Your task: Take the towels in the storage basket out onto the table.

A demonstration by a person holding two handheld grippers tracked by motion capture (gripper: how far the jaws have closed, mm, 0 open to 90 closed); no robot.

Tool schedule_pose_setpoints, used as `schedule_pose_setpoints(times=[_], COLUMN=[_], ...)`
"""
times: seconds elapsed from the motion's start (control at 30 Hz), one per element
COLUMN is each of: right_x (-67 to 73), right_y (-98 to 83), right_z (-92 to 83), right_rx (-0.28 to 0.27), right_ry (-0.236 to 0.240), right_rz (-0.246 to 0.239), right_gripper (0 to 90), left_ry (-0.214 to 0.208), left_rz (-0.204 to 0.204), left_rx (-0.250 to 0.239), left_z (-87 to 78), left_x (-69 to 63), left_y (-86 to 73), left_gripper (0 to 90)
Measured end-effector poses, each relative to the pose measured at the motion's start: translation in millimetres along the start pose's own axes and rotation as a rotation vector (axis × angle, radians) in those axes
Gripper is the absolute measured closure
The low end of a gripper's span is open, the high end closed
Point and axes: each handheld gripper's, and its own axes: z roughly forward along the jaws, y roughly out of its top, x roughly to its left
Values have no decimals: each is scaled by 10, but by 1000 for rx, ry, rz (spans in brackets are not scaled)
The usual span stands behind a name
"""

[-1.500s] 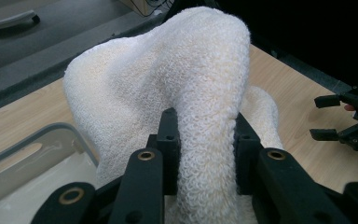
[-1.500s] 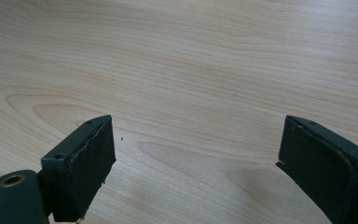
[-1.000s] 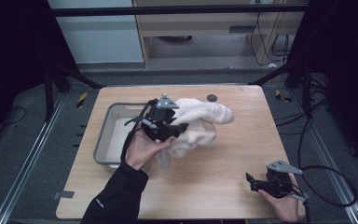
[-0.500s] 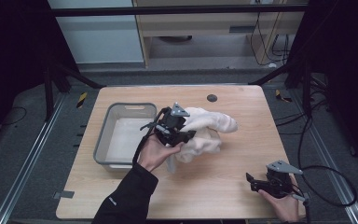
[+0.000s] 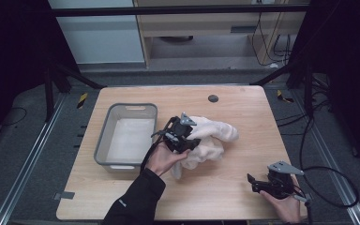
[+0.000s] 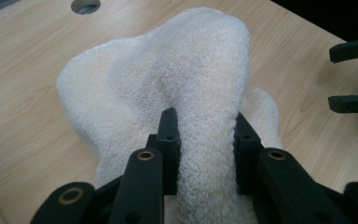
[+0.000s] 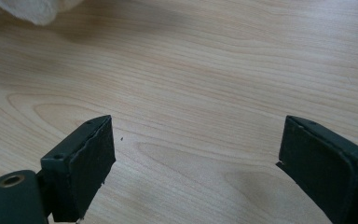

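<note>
A cream-white towel (image 5: pixel 214 135) lies bunched in the middle of the wooden table (image 5: pixel 225 201), just right of a grey bin. My left gripper (image 5: pixel 193 141) is shut on a thick fold of it, low over the table. In the left gripper view the fold (image 6: pixel 205 93) stands pinched between the two black jaws of the left gripper (image 6: pixel 204 123), and the rest of the towel spreads behind. My right gripper (image 5: pixel 251 182) rests near the front right edge, open, jaws pointing left. The right gripper (image 7: pixel 196 140) has only bare wood between its jaws; a towel corner (image 7: pixel 28 9) shows far off.
A grey rectangular bin (image 5: pixel 104 136) with a pale inside stands left of the towel. A dark round hole (image 5: pixel 213 98) sits in the tabletop at the back. Black cables trail off the right edge. The other gripper's jaws (image 6: pixel 354 74) show at the right of the left gripper view.
My left hand has come down and to the right, away from the bin, bringing the towel with it; the towel now rests on the table. The right gripper has stayed put.
</note>
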Motion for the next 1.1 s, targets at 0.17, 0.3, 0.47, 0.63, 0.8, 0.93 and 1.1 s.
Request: schedule_pose_setpoints(times=[0.17, 0.3, 0.47, 0.63, 0.8, 0.93, 1.1], right_x=[1, 2, 9, 7, 6, 8, 10], right_y=[-3, -4, -1, -5, -6, -3, -4], right_z=[4, 11, 10, 16, 20, 22, 27], right_rx=[2, 6, 11, 10, 15, 18, 22], right_ry=[1, 4, 9, 3, 3, 8, 7], right_rz=[-6, -6, 1, -9, -12, -13, -13], right_gripper=[103, 98, 97, 95, 92, 88, 83], left_ry=[2, 2, -7, 5, 8, 22, 25], left_rz=[5, 10, 9, 2, -18, -28, -28], left_rx=[15, 34, 33, 43, 62, 70, 66], left_z=[125, 224, 264, 292, 327, 345, 347], left_x=[-23, -34, -23, 2, 58, 100, 147], left_y=[-71, -127, -172, -229, -299, -355, -398], left_gripper=[704, 702, 693, 666, 594, 520, 417])
